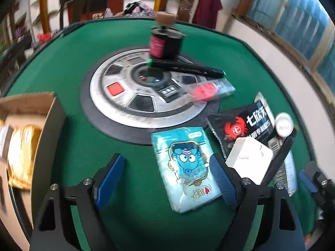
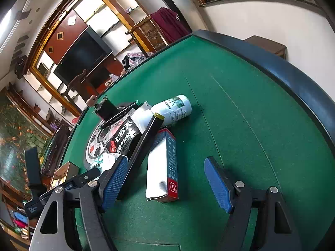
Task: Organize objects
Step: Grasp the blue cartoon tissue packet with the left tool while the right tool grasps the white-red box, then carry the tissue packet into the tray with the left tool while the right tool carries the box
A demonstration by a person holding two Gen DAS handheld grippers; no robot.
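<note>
— What does the left wrist camera show?

— The left tongs (image 1: 166, 179) are spread wide and hold nothing, above the green tabletop (image 1: 69, 67). A blue packet (image 1: 184, 167) with a cartoon face lies flat on the felt between the fingers, close to the right pad. To its right sits a black packet (image 1: 240, 125) with a red crab, with a white box (image 1: 249, 159) lying on its near end and a long black box (image 1: 280, 154) leaning along beside that. A white bottle (image 1: 283, 124) shows end-on just behind them.

— And further back?

— A round silver disc (image 1: 125, 92) is set in the middle of the tabletop. On it stands a dark jar (image 1: 164, 44), blurred, with a black pen (image 1: 188, 68) lying in front of it and a red and clear packet (image 1: 209, 89) nearer. At the left edge a cardboard box (image 1: 48, 115) holds a yellow bag (image 1: 23, 152). The right tongs (image 1: 312, 182) show at the far right edge.

— The right wrist camera?

— The right tongs (image 2: 171, 184) are also wide open and empty. The white box (image 2: 162, 167), with a blue and red side, lies on the felt between the fingers, touching neither pad. The long black box (image 2: 144, 144) runs just beside the left finger. Beyond lie the black packet (image 2: 123, 138) and the white bottle (image 2: 173, 108), on its side. The dark jar (image 2: 105, 107) and pen (image 2: 119, 114) are further off, the cardboard box (image 2: 65, 171) at left.
</note>
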